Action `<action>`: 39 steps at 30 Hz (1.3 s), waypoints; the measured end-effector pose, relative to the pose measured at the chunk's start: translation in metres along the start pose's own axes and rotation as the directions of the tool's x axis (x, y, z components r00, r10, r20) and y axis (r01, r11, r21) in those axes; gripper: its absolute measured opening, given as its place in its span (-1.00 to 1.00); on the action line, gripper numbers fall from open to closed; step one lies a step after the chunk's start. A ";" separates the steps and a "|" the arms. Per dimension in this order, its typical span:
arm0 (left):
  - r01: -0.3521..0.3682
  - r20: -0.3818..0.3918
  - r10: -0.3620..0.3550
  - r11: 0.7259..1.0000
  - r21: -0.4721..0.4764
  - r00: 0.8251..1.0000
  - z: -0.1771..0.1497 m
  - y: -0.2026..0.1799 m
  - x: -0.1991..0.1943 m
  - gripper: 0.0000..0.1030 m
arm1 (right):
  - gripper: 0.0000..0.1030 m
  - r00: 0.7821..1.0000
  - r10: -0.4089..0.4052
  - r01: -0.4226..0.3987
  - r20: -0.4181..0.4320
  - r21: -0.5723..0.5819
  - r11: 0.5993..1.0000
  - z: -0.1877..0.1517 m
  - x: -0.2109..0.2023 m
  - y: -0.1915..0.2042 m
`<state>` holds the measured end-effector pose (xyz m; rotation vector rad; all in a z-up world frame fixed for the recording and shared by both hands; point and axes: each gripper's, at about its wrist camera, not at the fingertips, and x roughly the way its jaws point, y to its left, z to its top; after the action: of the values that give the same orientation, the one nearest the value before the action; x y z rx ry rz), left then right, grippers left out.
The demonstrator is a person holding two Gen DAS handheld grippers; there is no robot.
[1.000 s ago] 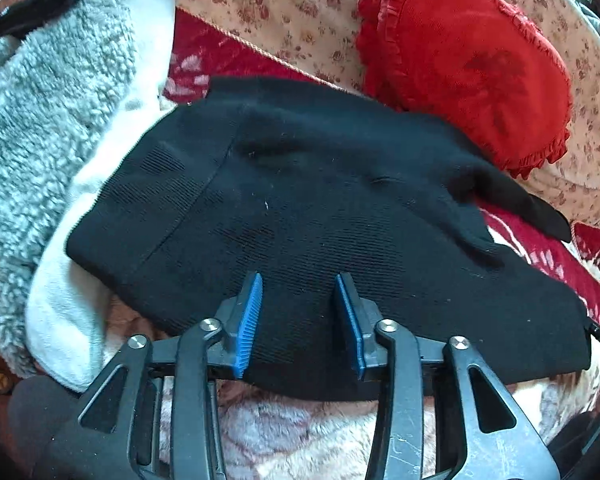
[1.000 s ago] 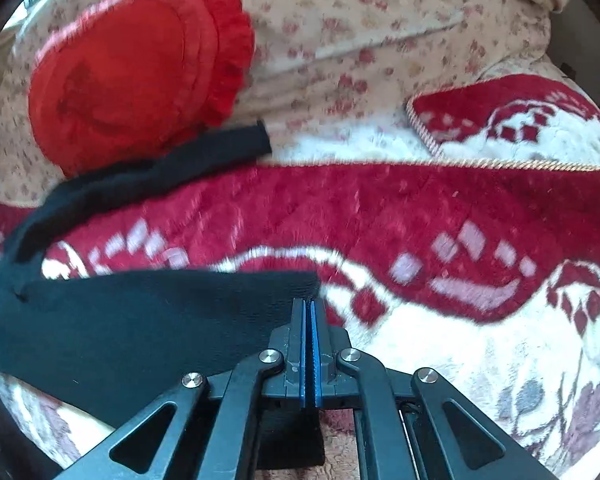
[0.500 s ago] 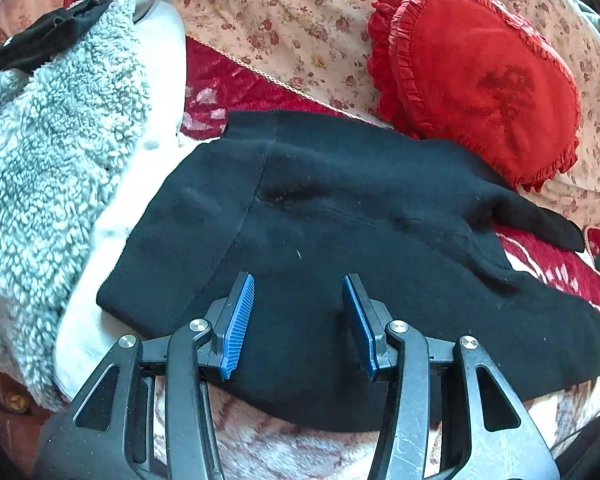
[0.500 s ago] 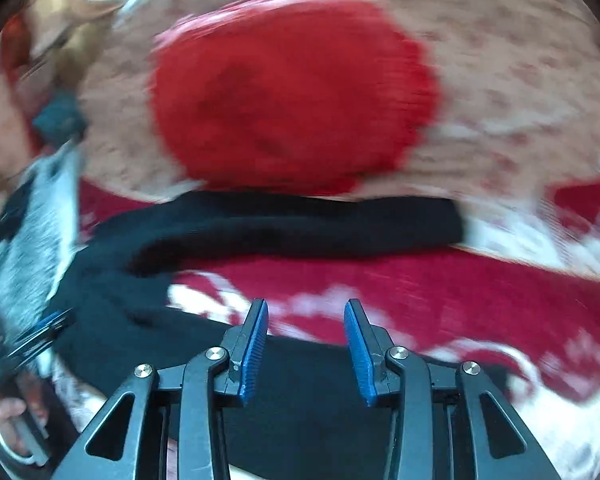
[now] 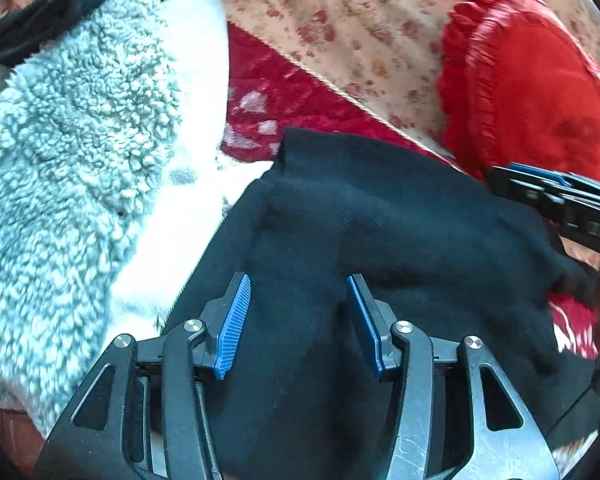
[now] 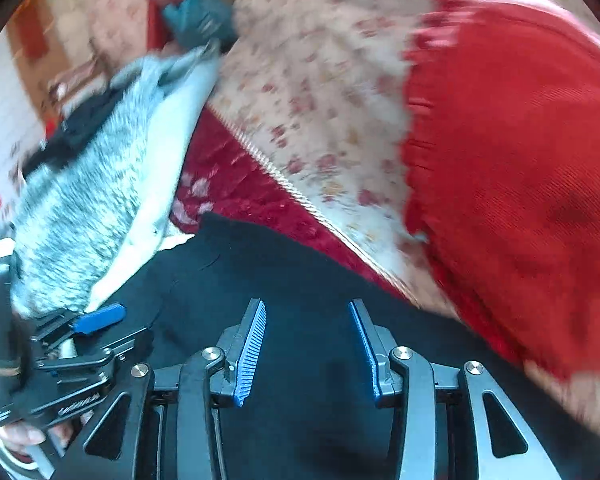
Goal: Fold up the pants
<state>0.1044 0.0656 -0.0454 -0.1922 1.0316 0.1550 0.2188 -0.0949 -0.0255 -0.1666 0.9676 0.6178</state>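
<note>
The black knit pants (image 5: 380,232) lie spread on a red and white patterned blanket (image 5: 268,92). They also show in the right wrist view (image 6: 308,280). My left gripper (image 5: 298,296) is open and empty, its blue pads just above the pants near their left edge. My right gripper (image 6: 306,324) is open and empty, over the middle of the pants. The right gripper shows at the right edge of the left wrist view (image 5: 560,196). The left gripper shows at the lower left of the right wrist view (image 6: 80,340).
A grey fleece and white fabric pile (image 5: 72,152) lies just left of the pants. A red frilled cushion (image 5: 532,92) leans on the floral sofa back (image 5: 340,20) at the right, also large in the right wrist view (image 6: 520,160).
My right gripper opened, let go of the pants leg end and swung left over the pants toward the left gripper. My left gripper moved closer over the pants and stayed open.
</note>
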 end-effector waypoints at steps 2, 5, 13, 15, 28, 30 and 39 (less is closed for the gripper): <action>-0.003 0.001 0.003 1.000 -0.021 1.000 0.004 0.004 0.006 0.01 | -0.20 0.999 -0.024 0.022 -0.031 -0.050 0.998 0.013 0.021 0.002; 0.017 -0.008 -0.018 0.999 -0.047 1.000 0.009 0.009 0.015 0.09 | -0.16 0.997 -0.023 0.015 -0.075 -0.102 0.995 0.030 0.054 0.000; 0.016 0.025 -0.015 0.999 -0.034 1.000 0.011 0.007 0.023 0.17 | -0.49 0.988 0.031 -0.058 -0.153 -0.175 0.983 0.033 0.095 -0.008; 0.027 0.029 -0.026 0.999 -0.046 0.999 0.011 0.010 0.020 0.16 | -0.78 0.990 0.027 -0.052 -0.140 -0.180 0.982 0.032 0.091 -0.005; 0.023 0.219 0.017 0.983 -0.180 0.976 -0.002 0.087 -0.098 0.16 | -0.84 0.993 -0.016 0.031 0.116 -0.127 0.991 -0.019 -0.055 0.056; 0.022 0.232 0.023 0.981 -0.192 0.972 -0.003 0.095 -0.110 0.16 | -0.85 0.990 0.010 0.003 0.137 -0.093 0.996 -0.040 -0.075 0.074; 0.035 0.220 -0.001 0.988 -0.152 0.976 -0.027 0.079 -0.126 0.16 | -0.85 1.000 0.006 -0.006 0.024 0.020 1.000 -0.110 -0.023 0.150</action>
<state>0.0010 0.1314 0.0429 -0.3187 0.7978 0.2347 0.0463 -0.0253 -0.0489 -0.1386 0.9511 0.6142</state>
